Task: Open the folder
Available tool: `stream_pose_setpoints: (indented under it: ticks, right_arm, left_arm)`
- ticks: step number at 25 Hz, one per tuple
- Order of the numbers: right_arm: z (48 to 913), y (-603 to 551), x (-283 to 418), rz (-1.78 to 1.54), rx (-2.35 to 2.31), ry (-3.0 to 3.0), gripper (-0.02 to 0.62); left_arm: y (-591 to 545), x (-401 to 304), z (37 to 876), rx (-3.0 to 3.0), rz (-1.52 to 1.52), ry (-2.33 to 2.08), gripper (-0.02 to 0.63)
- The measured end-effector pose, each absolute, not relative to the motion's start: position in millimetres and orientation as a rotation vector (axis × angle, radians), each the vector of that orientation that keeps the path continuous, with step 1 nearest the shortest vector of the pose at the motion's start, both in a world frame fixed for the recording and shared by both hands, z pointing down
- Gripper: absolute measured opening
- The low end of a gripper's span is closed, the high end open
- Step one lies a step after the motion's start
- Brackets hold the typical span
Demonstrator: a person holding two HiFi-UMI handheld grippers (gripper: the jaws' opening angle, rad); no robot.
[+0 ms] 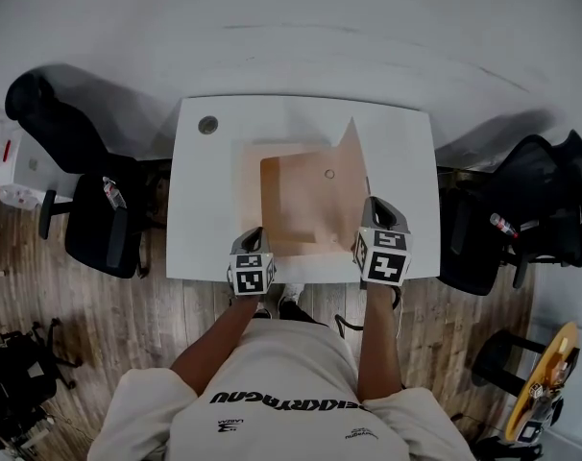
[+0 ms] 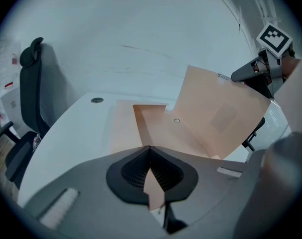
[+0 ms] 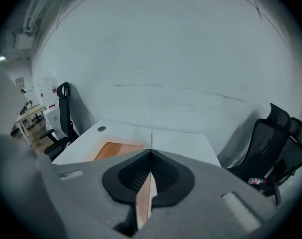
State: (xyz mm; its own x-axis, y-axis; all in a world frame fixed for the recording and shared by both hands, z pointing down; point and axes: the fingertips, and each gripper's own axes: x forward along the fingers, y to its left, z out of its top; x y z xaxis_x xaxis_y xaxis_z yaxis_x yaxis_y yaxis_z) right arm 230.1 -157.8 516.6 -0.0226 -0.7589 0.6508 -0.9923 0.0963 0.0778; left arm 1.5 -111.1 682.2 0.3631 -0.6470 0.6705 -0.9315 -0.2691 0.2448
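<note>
Tan folder (image 1: 301, 200) lies on the white table (image 1: 205, 190), directly ahead of me. My right gripper (image 3: 150, 180) is clamped on its raised cover, right side; my left gripper (image 2: 151, 176) pinches the lower sheet's near edge

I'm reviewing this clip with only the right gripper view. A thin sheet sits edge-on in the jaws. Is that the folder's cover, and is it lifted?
Observer: Yes. The left gripper view shows the right gripper gripping the cover by its upper edge. The cover is raised at a steep tilt off the folder.
Operator: What is the other gripper doing?
Observer: The left gripper is shut on the folder's near edge, the part lying flat on the table.
Operator: Is anything inside?
Observer: There is a small ring on the inner sheet. I cannot tell what it is.
</note>
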Motion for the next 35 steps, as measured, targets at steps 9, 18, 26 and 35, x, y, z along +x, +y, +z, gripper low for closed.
stream_pose_setpoints:
  ticks: [9,18,26,35]
  right_arm:
    - [523,-159,242,0.555,1.699,-1.807,0.003]
    - [529,-163,263,0.540,1.702,-1.748,0.005]
    - [534,-170,265,0.547,1.692,-1.734,0.003]
    - [541,-170,271,0.563,1.697,-1.712,0.003]
  left_arm:
    - [-109,-1,701,1.965,0.658,-1.340,-0.009]
    - [-109,1,711,1.970,0.740,-1.321,-0.009]
    - [-109,0,711,1.965,0.756,-1.309,-0.008]
    - [-108,-2,711,1.962,0.755,-1.302,-0.006]
